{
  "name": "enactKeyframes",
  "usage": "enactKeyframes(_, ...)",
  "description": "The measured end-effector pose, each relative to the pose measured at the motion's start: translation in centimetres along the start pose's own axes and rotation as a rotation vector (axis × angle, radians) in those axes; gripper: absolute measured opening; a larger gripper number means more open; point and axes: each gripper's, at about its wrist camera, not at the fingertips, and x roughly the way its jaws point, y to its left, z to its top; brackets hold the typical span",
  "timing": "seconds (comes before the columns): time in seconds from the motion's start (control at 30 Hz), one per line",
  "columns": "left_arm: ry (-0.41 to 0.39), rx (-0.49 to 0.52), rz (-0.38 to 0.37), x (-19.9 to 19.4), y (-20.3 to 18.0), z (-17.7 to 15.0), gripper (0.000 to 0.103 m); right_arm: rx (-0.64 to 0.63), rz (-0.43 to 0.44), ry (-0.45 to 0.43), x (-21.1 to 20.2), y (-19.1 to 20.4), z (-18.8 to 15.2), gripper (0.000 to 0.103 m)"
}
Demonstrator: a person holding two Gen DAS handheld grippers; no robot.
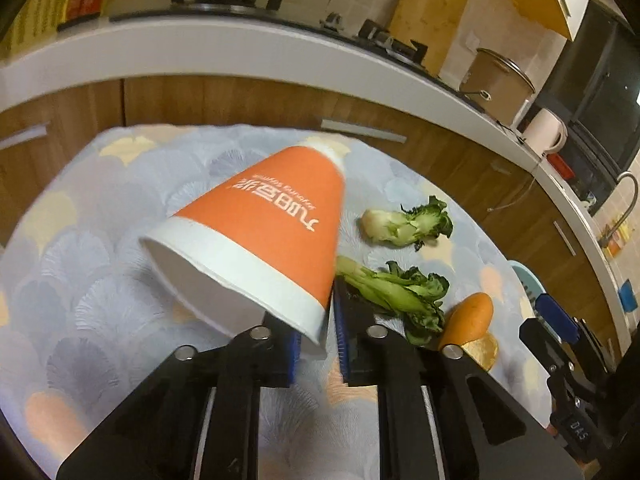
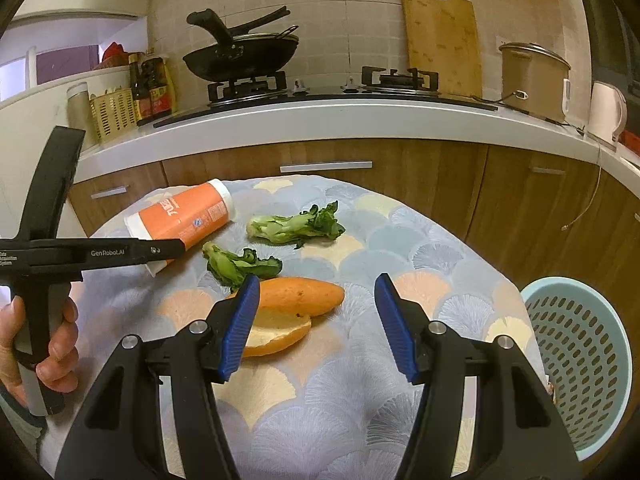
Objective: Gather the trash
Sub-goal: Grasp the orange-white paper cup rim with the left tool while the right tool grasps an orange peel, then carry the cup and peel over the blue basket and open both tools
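An orange and white paper cup lies on its side on the patterned tablecloth, mouth towards my left gripper. That gripper is shut on the cup's white rim, one blue pad inside the mouth and one outside. Right of the cup lie two bok choy scraps and a split bread roll. My right gripper hangs open just above and in front of the roll, holding nothing.
A pale blue perforated basket stands off the table's right edge. Behind the table runs a white kitchen counter with wooden cabinet doors, a wok, a cutting board, a slow cooker and a kettle. A hand holds the left gripper's handle.
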Motion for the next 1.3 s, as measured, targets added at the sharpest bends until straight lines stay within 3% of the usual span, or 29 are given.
enactKeyframes(0.17,-0.051,-0.035,0.012,-3.2,0.1,-0.9,0.002,0.022,0.073,0.101,1.0,0.7,-0.2,0.057)
enactKeyframes(0.37,-0.113,-0.071,0.053,-5.6,0.8,-3.7,0.002,0.123,0.090,0.165,1.6,1.0,0.0,0.078)
enactKeyframes(0.43,-0.137,-0.065,0.074,-5.7,0.9,-4.3,0.002,0.164,0.078,0.230,2.4,0.9,0.1,0.079)
enactKeyframes(0.5,-0.133,-0.064,0.072,-5.7,1.0,-4.4,0.002,0.244,0.158,0.308,3.5,0.9,-0.5,0.079)
enactKeyframes(0.57,-0.163,-0.056,0.069,-6.2,1.0,-4.4,0.002,0.261,0.164,0.356,4.3,1.5,-1.1,0.080)
enactKeyframes(0.77,-0.178,-0.033,0.081,-6.3,0.6,-4.5,0.002,0.211,0.079,0.296,5.6,3.5,-0.8,0.079)
enactKeyframes(0.83,-0.177,-0.026,0.083,-6.3,0.5,-4.5,0.002,0.217,0.053,0.291,6.1,3.6,-0.6,0.077)
enactKeyframes(1.0,-0.178,-0.010,0.085,-6.4,0.2,-4.7,0.002,0.211,0.013,0.280,5.8,2.5,-0.5,0.038)
enactKeyframes(1.1,-0.178,-0.010,0.086,-6.4,0.1,-4.8,0.002,0.229,0.037,0.276,4.7,1.3,-0.5,0.029)
enactKeyframes(1.2,-0.177,0.014,0.116,-6.5,-0.7,-4.8,0.002,0.253,0.070,0.277,3.5,-0.1,-0.4,0.025)
enactKeyframes(1.3,-0.185,0.046,0.087,-7.3,-2.5,-5.0,0.002,0.247,0.055,0.244,1.7,-1.0,0.0,0.025)
